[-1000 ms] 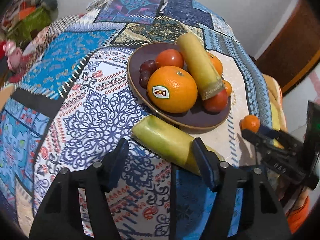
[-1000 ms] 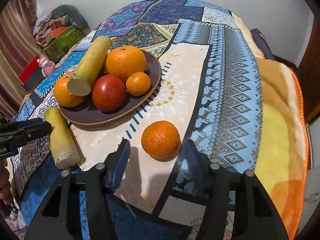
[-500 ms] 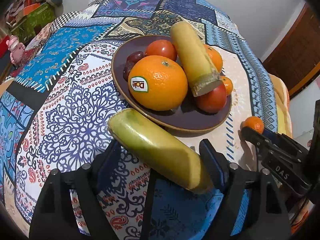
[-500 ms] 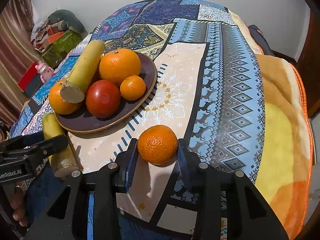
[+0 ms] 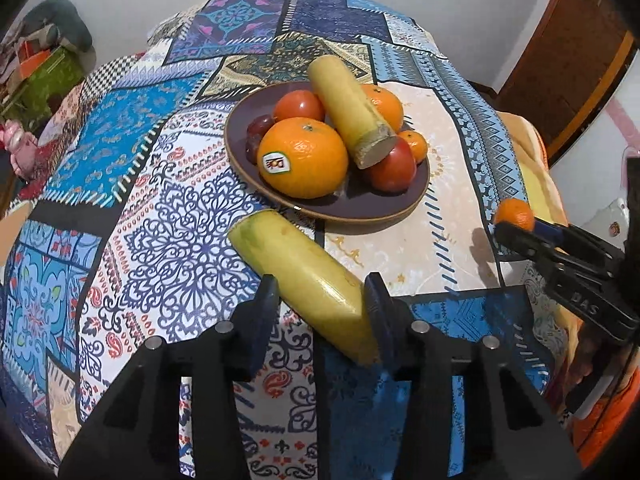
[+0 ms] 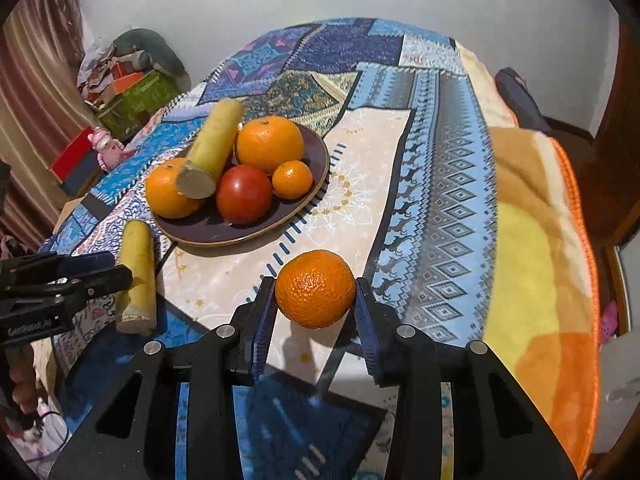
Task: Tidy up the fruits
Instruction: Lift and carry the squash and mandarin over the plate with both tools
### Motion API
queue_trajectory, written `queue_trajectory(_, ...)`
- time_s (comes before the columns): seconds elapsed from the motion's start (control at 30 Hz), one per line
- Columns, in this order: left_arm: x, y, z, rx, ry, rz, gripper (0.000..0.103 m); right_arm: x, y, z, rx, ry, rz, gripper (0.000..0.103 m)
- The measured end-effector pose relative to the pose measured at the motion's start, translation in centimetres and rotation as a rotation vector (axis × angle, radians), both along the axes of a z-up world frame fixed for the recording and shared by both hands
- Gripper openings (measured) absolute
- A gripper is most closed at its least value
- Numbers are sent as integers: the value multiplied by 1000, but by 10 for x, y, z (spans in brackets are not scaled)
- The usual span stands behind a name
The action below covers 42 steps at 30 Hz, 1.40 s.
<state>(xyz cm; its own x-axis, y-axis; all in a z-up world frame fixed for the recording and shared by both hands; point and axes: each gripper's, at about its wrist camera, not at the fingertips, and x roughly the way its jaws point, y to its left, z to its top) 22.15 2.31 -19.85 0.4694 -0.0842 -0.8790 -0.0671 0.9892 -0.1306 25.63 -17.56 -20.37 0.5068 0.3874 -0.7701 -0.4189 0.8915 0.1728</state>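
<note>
While both grippers sit low at the near edge of the table, each has fruit between its fingers. Left gripper (image 5: 320, 296): black plastic fingers w/ blue ribbed pads, closed around the near end of a yellow-green sugarcane piece (image 5: 300, 268), a smooth waxy cylinder lying diagonally on the cloth, far end pointing toward the plate. Both pads look pressed to its sides. Seen from the right wrist cam, that gripper reaches in level from the left, and the cane's cut end shows pale and fibrous.

Right gripper (image 6: 315, 300): same build, pinching a small mandarin (image 6: 315, 289), round w/ pebbly, dimpled skin, pads touching it on both sides. Its shadow falls on the cloth just below; can't tell if it's lifted or resting.

Tablecloth (image 5: 160, 200) is a glossy patchwork print, blue/white paisley and geometric panels, draped over a rounded table.

Further back, a shallow dark-purple plate (image 5: 376, 212) w/ tan rim, glazed. On it: a big orange (image 5: 304, 158) w/ a Dole sticker, a second cane piece (image 5: 348, 110) lying tilted across the pile, two smooth red tomatoes (image 6: 244, 194), another large orange (image 6: 269, 144), a tiny mandarin (image 6: 292, 179), and dark grapes (image 5: 258, 126) at the left side.
</note>
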Motion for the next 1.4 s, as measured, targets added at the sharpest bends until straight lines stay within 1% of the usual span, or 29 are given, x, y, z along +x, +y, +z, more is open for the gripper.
queue_trajectory(0.07, 3, 5, -3, -20, 13, 30, 61, -1, -2, 3, 7, -5, -2, 35)
queue_trajectory(0.13, 7, 7, -8, -49, 27, 56, 64, -1, -3, 5, 10, -8, -5, 35)
queue_trajectory(0.23, 15, 5, -16, -81, 39, 69, 64, -5, -5, 7, 15, -11, -8, 35)
queue_trajectory(0.33, 21, -2, -23, -53, 36, 80, 67, -7, -6, 7, 21, -7, -11, 35)
queue_trajectory(0.43, 20, -4, -24, -41, 28, 78, 68, -7, -5, 4, 23, 1, -13, 35)
queue_trajectory(0.5, 18, -2, -23, -40, 28, 61, 66, -7, -4, 4, 25, 5, -13, 35)
queue_trajectory(0.6, 12, -1, -18, -16, 26, 28, 58, -9, -1, 3, 26, 6, -6, 35)
queue_trajectory(0.67, 3, 1, -12, 23, 19, -5, 50, -10, 1, 3, 28, 7, -2, 35)
queue_trajectory(0.77, -6, 10, -8, 54, 26, -19, 43, -11, 5, 2, 29, 10, 5, 35)
queue_trajectory(0.83, -8, 18, -9, 62, 41, -7, 40, -11, 8, 1, 31, 11, 8, 35)
queue_trajectory(0.97, -8, 28, -19, 75, 64, 5, 40, -12, 15, 0, 30, 14, 18, 35)
queue_trajectory(1.13, 3, 25, -24, 94, 56, -5, 40, -11, 20, -5, 18, 27, 22, 35)
queue_trajectory(1.27, 14, 30, -27, 61, 44, 4, 39, -10, 23, -9, 8, 37, 21, 35)
queue_trajectory(1.4, 10, 35, -24, 51, 29, -18, 38, -8, 25, -9, 3, 40, 17, 35)
